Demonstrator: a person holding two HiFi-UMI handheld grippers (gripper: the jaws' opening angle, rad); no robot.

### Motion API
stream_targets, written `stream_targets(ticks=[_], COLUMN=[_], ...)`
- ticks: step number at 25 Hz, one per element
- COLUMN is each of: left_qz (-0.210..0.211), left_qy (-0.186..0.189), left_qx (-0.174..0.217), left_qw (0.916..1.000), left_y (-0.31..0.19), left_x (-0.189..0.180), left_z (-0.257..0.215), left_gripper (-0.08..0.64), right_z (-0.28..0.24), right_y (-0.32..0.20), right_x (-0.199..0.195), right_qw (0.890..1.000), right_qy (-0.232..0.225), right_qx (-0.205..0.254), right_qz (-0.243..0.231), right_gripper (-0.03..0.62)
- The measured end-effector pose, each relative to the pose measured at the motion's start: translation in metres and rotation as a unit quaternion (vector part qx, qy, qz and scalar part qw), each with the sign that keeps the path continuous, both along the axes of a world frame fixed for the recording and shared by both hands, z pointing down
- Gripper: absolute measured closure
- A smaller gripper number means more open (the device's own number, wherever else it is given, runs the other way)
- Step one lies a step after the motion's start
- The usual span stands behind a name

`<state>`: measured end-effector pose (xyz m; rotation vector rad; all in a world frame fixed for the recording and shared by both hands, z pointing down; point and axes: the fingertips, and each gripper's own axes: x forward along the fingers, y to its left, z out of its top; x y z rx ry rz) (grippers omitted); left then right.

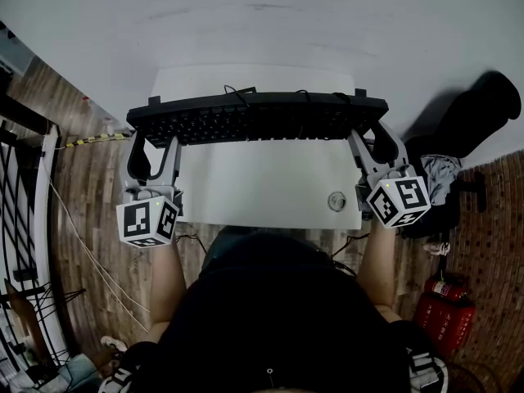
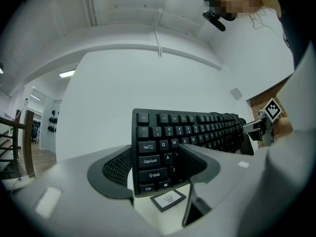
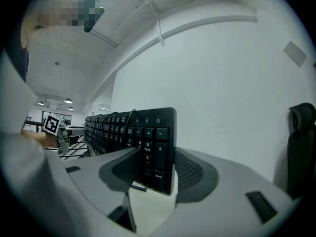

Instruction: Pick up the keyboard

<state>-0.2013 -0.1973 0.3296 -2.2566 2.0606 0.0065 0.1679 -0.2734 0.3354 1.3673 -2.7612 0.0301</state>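
Observation:
A black keyboard (image 1: 258, 117) spans the far half of the white table (image 1: 270, 187), tipped up on its long edge with the keys facing me. My left gripper (image 1: 153, 147) is shut on its left end, with the Caps Lock and Shift keys (image 2: 153, 167) between the jaws. My right gripper (image 1: 370, 142) is shut on its right end, the number pad (image 3: 155, 152) clamped between the jaws. In both gripper views the keyboard (image 2: 197, 127) (image 3: 113, 127) runs away towards the other gripper, and its lower edge looks lifted off the tabletop. A thin cable (image 1: 237, 92) leaves its back.
A small round object (image 1: 336, 201) lies near the table's front right corner, and a small dark-framed card (image 2: 168, 199) lies under the keyboard's left end. A white wall is close behind. A black chair (image 1: 483, 109) and a red fire extinguisher (image 1: 446, 305) stand right.

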Motion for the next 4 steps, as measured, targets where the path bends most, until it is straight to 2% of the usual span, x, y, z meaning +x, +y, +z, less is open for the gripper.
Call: stream_targets(ticks=[4], left_qz=[-0.001], left_qy=[0.001], left_qx=[0.000], left_qw=[1.0000], left_y=[-0.0009], left_x=[0.0006], left_z=[-0.0001], left_gripper=[0.255], right_z=[-0.0013], right_y=[-0.0014], right_x=[0.0006], right_qw=[1.000], right_qy=[0.003], right_qx=[-0.001], right_qz=[0.000], right_gripper=[0.374])
